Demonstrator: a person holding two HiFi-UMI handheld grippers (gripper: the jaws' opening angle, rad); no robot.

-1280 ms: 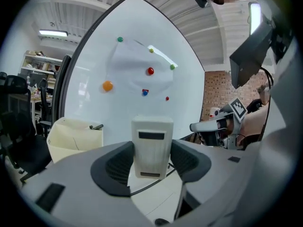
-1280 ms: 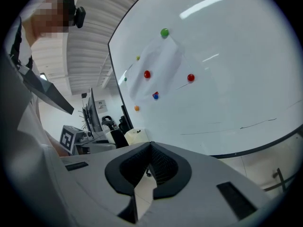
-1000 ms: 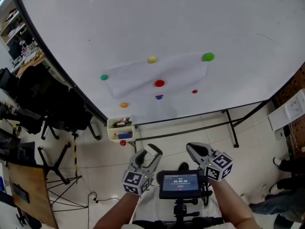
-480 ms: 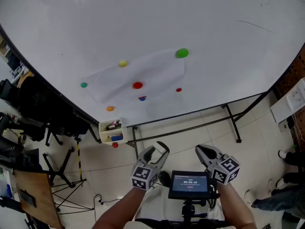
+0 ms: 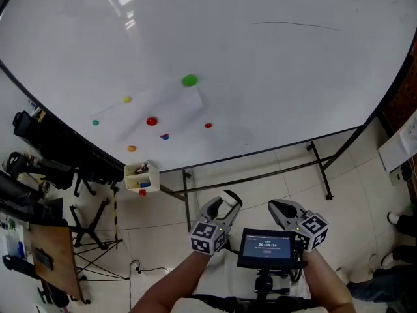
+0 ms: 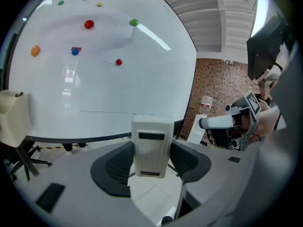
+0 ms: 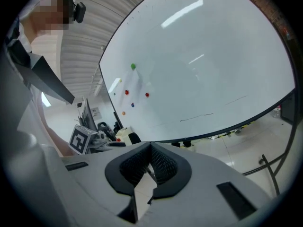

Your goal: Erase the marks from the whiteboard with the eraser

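In left gripper view, eraser [image 6: 151, 141] clamped between jaws, less clear overhead

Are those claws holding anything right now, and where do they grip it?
The left claw holds the eraser by its two long sides, its far end sticking out. The right claw is shut, empty.

Coloured magnets [image 5: 189, 80], marker box [image 5: 139, 176], tripod [image 5: 86, 222], small screen [image 5: 266, 246]

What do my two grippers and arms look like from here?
Both the left gripper and the right gripper are light grey with black textured pads. Each carries a cube with black-and-white square markers. The forearms are bare, with no sleeves in view.
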